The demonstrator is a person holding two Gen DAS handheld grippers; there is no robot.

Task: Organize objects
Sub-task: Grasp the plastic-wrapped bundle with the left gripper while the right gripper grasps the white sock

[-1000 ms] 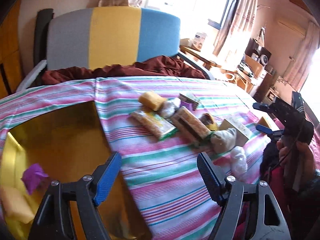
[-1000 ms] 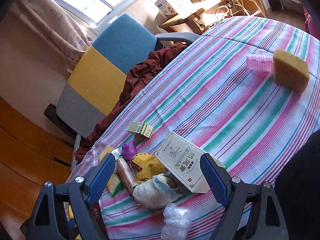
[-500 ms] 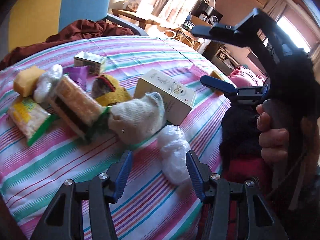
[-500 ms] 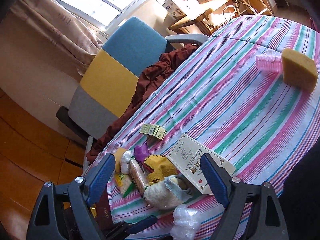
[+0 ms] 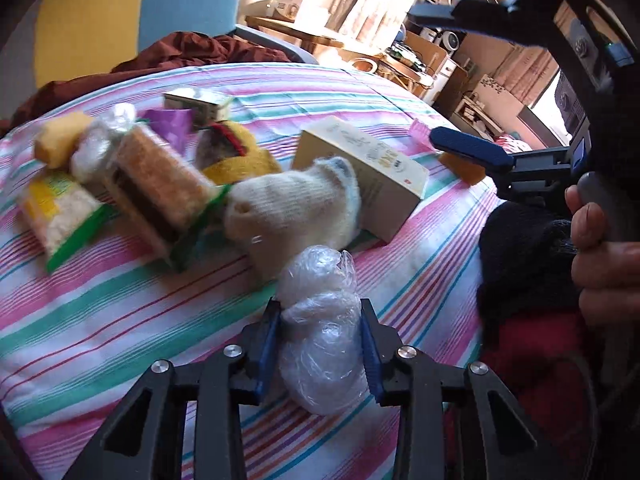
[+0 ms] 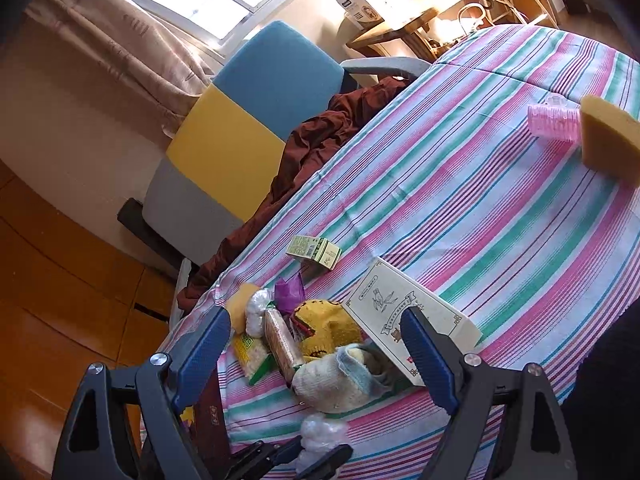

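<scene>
Hiding plastic bundle's (image 5: 320, 332) sides: left tongs (image 5: 320, 344).

Your left gripper (image 5: 320, 338) hides both sides of the crumpled plastic bag (image 5: 322, 340), so you can't tell how hard the pads bite. In the right wrist view that bag (image 6: 320, 436) is half buried behind finger tips at the bottom edge. The cream box (image 5: 362, 172) has its near corner covered by the sock (image 5: 292, 210), and its print is too small to read. The snack packs (image 5: 160, 184) on the left are smeared. The yellow sponge (image 6: 610, 140) gets clipped by the right edge.
</scene>
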